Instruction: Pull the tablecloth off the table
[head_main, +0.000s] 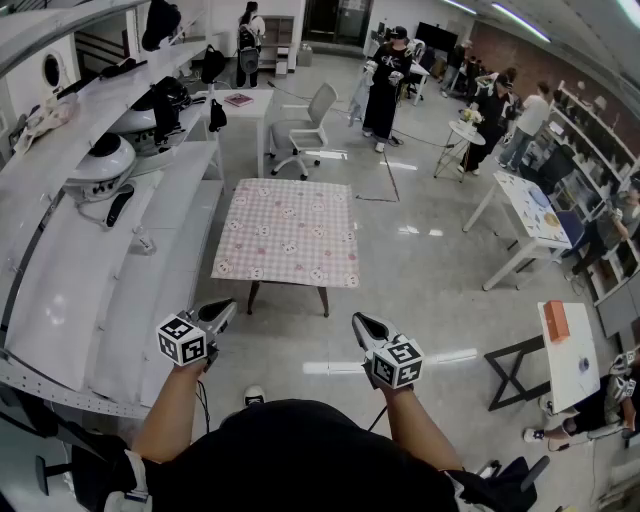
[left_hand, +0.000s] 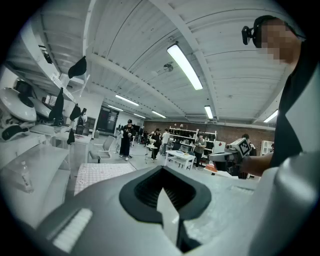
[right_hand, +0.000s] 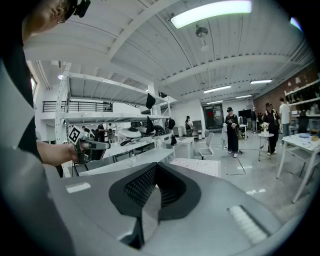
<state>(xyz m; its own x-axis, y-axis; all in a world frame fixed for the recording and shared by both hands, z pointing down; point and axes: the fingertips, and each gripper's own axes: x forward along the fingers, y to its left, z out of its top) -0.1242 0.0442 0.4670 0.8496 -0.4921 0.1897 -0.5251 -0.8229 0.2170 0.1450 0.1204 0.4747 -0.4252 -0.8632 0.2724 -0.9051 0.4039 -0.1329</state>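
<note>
The place is a large open lab hall: long white shelves (head_main: 75, 150) carrying devices, several white tabletops (head_main: 530, 205), standing people (head_main: 385, 85), ceiling strip lights (left_hand: 185, 66).

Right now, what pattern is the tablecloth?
The tablecloth is a pale pink check dotted with small white motifs. It shows best in the head view.

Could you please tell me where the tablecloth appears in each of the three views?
Head view: tablecloth at centre.
Left gripper view: tablecloth lower left.
Right gripper view: tablecloth just right of centre.
Shared landmark: person in black standing beyond it.
</note>
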